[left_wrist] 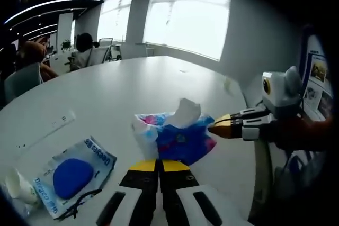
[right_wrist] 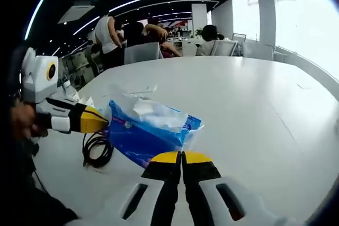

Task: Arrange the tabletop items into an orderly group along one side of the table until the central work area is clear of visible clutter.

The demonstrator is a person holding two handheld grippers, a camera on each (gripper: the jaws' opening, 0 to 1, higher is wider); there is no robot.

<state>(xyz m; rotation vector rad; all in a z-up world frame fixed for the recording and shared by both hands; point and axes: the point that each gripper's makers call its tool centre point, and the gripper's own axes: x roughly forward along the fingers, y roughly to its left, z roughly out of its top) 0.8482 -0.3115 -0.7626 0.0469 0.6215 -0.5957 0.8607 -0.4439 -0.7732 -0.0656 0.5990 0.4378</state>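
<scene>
Both grippers, left (left_wrist: 160, 165) and right (right_wrist: 181, 157), closed beside one tissue pack (left_wrist: 177, 137).

A blue tissue pack (left_wrist: 180, 136) with a white tissue sticking up lies on the white table (left_wrist: 122, 91). Near it lie a clear packet holding a blue pad (left_wrist: 71, 175) and a coiled black cable (right_wrist: 97, 149).
</scene>
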